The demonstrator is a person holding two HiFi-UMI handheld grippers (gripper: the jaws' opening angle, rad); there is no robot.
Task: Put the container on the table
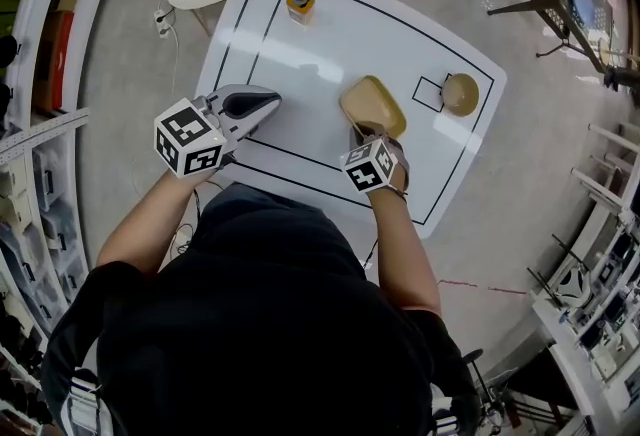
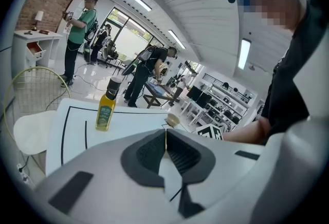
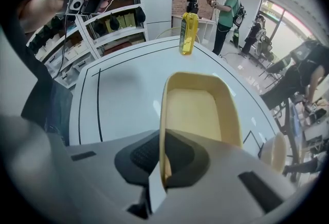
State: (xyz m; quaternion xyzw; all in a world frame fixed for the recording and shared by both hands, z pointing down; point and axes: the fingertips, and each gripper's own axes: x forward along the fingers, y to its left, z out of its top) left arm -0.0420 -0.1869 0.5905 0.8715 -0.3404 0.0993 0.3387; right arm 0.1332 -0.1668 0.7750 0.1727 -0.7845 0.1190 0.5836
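Container (image 3: pixel 200 110): smooth yellow tub, rounded-rectangular (glossy walls), its rim pinched by right gripper (image 3: pixel 162 164). Ribbed dark pads of left gripper (image 2: pixel 165 151) pressed together, empty.

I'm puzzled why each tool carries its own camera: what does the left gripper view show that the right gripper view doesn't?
Only the left gripper view: the left tongs shut on nothing. Only the right gripper view: the right tongs clamped on the yellow container at its rim. Both: the oil bottle, the small bowl and the white table.
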